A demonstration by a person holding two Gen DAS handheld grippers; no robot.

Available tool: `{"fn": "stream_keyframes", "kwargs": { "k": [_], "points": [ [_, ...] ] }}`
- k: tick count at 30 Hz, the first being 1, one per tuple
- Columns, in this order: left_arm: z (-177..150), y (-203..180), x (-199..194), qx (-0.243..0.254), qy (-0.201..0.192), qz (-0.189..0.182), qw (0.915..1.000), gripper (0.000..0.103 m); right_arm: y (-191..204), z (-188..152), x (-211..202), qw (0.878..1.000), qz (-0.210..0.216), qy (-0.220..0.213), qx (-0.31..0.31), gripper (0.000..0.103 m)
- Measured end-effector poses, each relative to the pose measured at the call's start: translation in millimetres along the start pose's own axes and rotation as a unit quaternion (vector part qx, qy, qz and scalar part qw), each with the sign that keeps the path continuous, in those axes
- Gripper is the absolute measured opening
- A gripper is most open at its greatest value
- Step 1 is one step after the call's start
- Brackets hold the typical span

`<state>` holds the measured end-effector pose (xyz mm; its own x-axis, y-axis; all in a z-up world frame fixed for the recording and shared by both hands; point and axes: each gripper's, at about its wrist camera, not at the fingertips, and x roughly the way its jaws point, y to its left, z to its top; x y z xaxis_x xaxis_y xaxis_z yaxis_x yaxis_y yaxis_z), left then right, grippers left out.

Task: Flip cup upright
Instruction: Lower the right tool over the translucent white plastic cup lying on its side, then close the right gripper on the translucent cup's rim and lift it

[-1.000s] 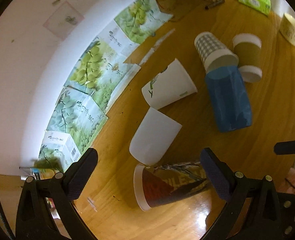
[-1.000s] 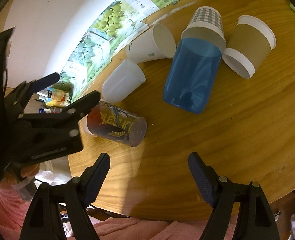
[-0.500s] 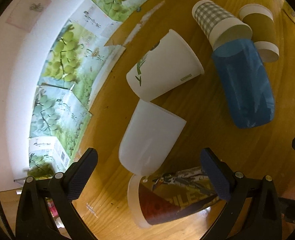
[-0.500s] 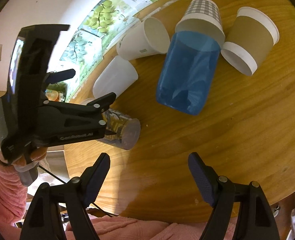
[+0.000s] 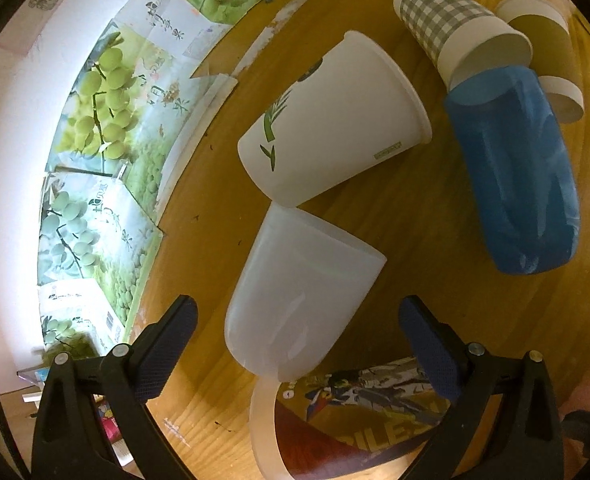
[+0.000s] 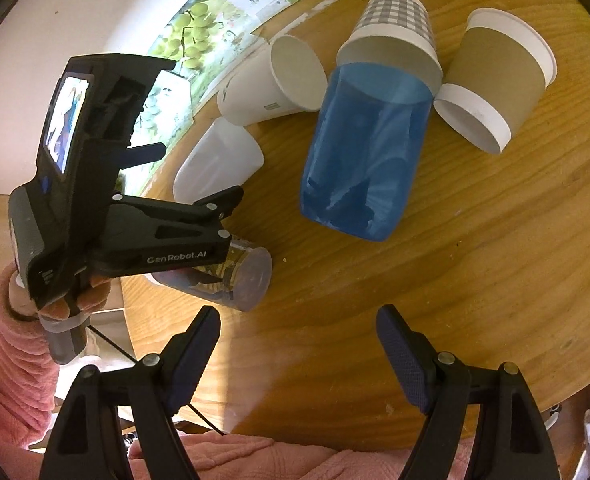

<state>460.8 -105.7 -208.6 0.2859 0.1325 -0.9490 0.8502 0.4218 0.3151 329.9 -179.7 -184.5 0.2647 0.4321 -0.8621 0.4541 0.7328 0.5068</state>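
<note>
Six cups lying on their sides on a round wooden worktop (image 6: 475, 240), none upright. Nearest the left hand-held gripper (image 5: 295, 344): a frosted translucent plastic cup (image 5: 299, 300), mouth toward the upper right of the left wrist view, lying in the space framed by the two blue-padded fingers (image 5: 171, 340), which stand wide apart with nothing touching them. Just below it, partly under the right-hand finger, a clear printed cup (image 5: 359, 412) with red, yellow and lettered artwork, its rim pointing left. Touching the frosted cup's upper edge, a white paper cup with a green leaf motif (image 5: 331, 120), mouth toward the right. Farther right, a blue translucent tumbler (image 5: 515, 168), its open end touching the mouth of a grey-checked paper cup (image 5: 455, 24); beside those, a brown-sleeved paper cup (image 5: 547, 40), partly hidden.

Seen from the right wrist camera: left hand-held gripper (image 6: 219, 176) above the printed cup (image 6: 231, 280) and next to the frosted cup (image 6: 215, 164), gripped by a hand in a pink fleece sleeve (image 6: 11, 360). Right hand-held gripper (image 6: 299, 344) spread wide as well, holding nothing, over bare wood near the worktop's edge, well apart from the blue tumbler (image 6: 367, 152). Along the wall behind, a row of grape-printed cartons (image 5: 107, 128).
</note>
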Motion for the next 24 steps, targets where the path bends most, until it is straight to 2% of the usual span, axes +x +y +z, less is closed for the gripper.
{"fn": "stream_keyframes", "kwargs": {
  "k": [8, 11, 24],
  "points": [
    [2, 5, 8, 0.0, 0.002, -0.009, 1.0, 0.089, -2, 0, 1, 1.0, -0.002, 0.004, 0.003, 0.082],
    [3, 6, 13, 0.001, 0.006, -0.015, 0.9999, 0.08, -2, 0, 2, 1.0, -0.002, 0.006, 0.005, 0.082],
    [5, 14, 23, 0.002, -0.006, -0.014, 0.9999, 0.077, -2, 1, 4, 1.0, -0.005, 0.007, 0.007, 0.082]
  ]
}}
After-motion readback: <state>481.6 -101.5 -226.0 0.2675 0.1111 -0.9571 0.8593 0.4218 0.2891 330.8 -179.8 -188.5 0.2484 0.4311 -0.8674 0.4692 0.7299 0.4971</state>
